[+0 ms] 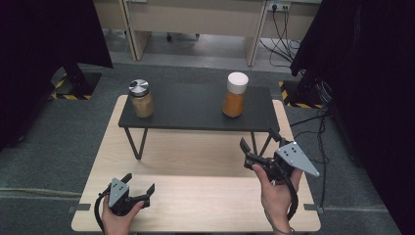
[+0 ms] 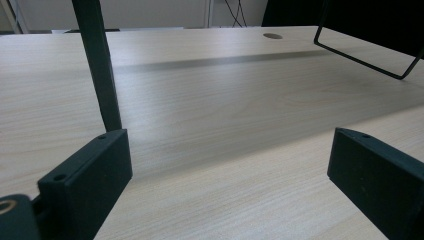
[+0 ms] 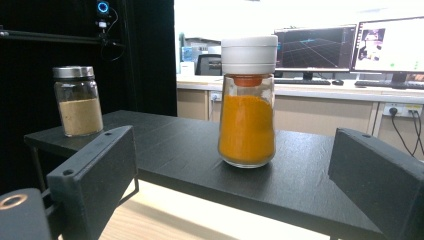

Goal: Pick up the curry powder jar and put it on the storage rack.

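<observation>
The left gripper [image 1: 138,185] is resting low near the front edge of the wooden table [image 1: 195,200], its jaws spread apart and holding nothing; bare tabletop is lying ahead of it up to the thin leg of the black shelf [image 1: 195,105]. On that shelf, the jar with the metal lid [image 1: 141,98] is standing upright near the left edge, well apart from the orange spice jar [image 1: 235,94], which is standing upright toward the right end, set back from the front edge. The right gripper [image 1: 257,139] is hovering in front of the shelf's right end, jaws released and wide, facing the orange spice jar without touching it.
</observation>
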The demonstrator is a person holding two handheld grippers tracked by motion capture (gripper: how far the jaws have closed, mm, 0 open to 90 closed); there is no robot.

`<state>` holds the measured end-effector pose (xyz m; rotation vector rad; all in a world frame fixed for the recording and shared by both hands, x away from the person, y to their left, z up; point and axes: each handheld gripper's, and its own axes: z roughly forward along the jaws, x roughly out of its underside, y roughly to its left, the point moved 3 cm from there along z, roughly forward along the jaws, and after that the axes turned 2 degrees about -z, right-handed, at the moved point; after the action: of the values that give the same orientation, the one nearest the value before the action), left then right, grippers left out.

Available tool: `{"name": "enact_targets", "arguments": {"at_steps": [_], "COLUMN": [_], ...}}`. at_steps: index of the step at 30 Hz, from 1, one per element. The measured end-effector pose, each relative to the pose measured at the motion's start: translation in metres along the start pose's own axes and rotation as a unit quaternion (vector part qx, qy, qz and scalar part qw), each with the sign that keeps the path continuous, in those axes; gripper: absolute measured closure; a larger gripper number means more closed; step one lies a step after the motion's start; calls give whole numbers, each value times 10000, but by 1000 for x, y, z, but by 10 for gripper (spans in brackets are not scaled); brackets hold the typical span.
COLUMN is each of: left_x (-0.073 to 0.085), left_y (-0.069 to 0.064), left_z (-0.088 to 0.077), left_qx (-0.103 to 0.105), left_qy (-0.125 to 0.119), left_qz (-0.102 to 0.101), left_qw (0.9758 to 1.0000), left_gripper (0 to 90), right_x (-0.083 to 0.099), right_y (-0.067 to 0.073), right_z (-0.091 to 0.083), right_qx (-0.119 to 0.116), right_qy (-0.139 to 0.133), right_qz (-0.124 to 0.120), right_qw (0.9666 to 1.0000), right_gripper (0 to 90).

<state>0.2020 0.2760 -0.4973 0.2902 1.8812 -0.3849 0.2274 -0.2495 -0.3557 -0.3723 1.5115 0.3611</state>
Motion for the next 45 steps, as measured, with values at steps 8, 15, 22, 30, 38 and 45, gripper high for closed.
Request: {"name": "enact_targets", "arguments": {"at_steps": [8,15,22,30,38,45], "left_x": [0,1,1,2,2,3], "left_y": [0,-1,-1,-1,-1,-1], "left_z": [0,1,1,1,1,1], "left_qx": [-7,0,-18,-18,-25,-29], "left_qy": [1,30,19,37,38,37], "left_qz": [-4,11,-1,8,6,0], "left_qw": [10000,10000,10000,10000,10000,10000], "left_gripper": [33,33,33,33,33,33], "right_x": [8,17,29,41,51,60], "right_y": [2,3,5,6,7,7], "right_z": [-12,-21,-29,-35,-39,-43], "right_qx": [28,36,58,86,111,147], "right_qy": [52,123,202,322,406,508], "right_qz": [5,18,82,130,227,275], "right_qw": [10000,9999,9997,9994,9989,9982], "right_gripper": [57,57,57,57,57,56]}}
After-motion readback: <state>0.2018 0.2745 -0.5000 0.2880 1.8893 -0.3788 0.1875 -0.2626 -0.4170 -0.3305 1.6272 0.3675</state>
